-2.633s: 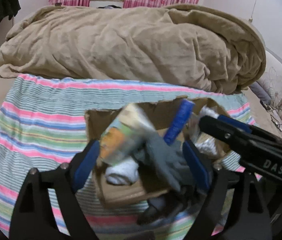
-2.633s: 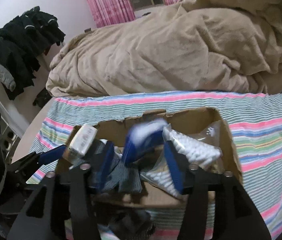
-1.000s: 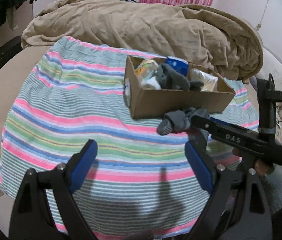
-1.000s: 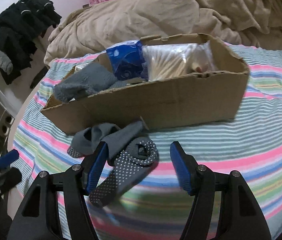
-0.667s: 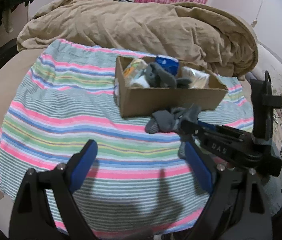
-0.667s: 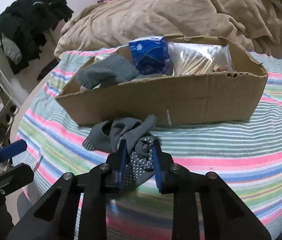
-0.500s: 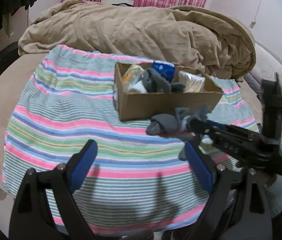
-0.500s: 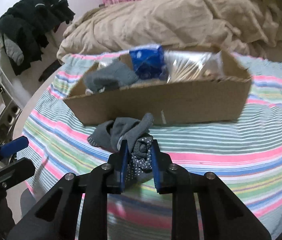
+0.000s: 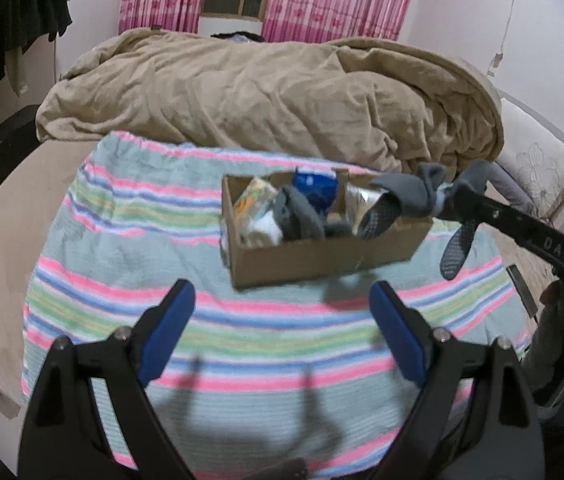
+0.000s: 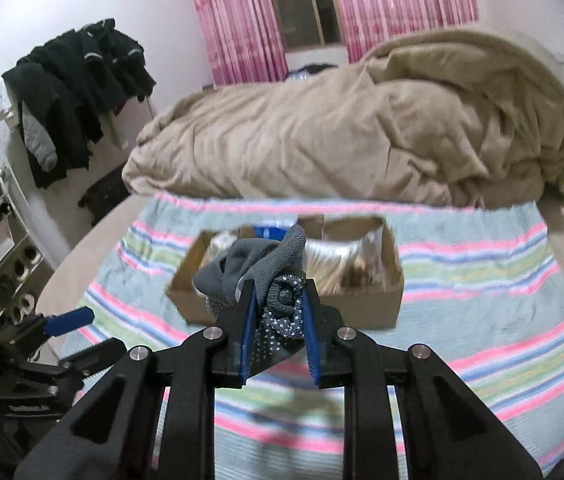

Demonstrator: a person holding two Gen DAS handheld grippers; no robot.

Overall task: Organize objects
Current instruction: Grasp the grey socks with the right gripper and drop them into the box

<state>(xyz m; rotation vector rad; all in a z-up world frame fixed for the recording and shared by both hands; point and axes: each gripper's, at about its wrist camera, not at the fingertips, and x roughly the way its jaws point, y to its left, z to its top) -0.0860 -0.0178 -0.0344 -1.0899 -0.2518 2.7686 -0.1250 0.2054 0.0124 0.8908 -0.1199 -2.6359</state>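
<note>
My right gripper [image 10: 278, 304] is shut on a bundle of grey socks [image 10: 269, 276] with dotted soles and holds it in the air, above the near side of the cardboard box [image 10: 362, 308]. In the left wrist view the socks [image 9: 410, 196] hang from the right gripper [image 9: 448, 196] over the box's right end [image 9: 398, 248]. The box holds a blue packet [image 9: 314, 188], another grey sock [image 9: 298, 216], a colourful pack [image 9: 253, 204] and a clear bag [image 9: 362, 200]. My left gripper [image 9: 282, 320] is open and empty, low over the striped cloth in front of the box.
The box stands on a striped cloth [image 9: 129, 240] spread on a bed. A rumpled tan blanket [image 9: 265, 96] lies behind it. Dark clothes [image 10: 77, 92] hang on the left wall. The bed's edge drops off at the left and right.
My right gripper closed on the grey socks lying in front of the box and has lifted them off the cloth. My left gripper stayed open and drew back a little.
</note>
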